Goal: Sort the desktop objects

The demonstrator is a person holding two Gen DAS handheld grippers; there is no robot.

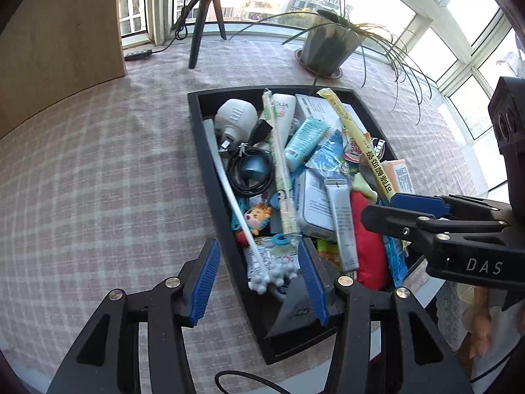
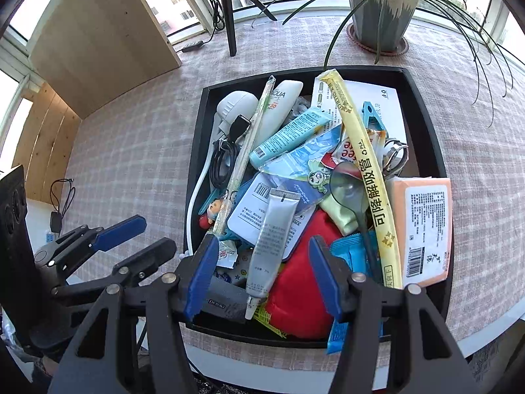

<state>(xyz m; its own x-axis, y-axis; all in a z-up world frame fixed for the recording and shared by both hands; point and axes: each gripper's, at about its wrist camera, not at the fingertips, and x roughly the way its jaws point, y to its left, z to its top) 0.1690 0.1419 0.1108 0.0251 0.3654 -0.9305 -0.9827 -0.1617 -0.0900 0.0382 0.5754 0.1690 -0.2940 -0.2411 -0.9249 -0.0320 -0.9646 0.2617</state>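
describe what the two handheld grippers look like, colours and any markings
Both are matte black plastic linkages with silver round pivot pins. Each finger carries a ribbed blue pad. The left gripper matches the right gripper. The right one's side bears white letters "DAS", and its black body has round lens-like openings.

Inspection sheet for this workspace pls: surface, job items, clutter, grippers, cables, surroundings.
Surface: checked tablecloth, bare around the tray.
Job's things: black tray heaped full; grey tube, red pouch, yellow straw pack, orange pack, teal tube, spoon on top.
Clutter: nothing seen outside the tray.
Grippers: left hand-held gripper open over the tray's near-left corner; right hand-held gripper open above grey tube; neither holds anything.
Cables: coiled black cable in tray; power strip by the window.
Surroundings: potted plant, tripod, wooden board, windows.
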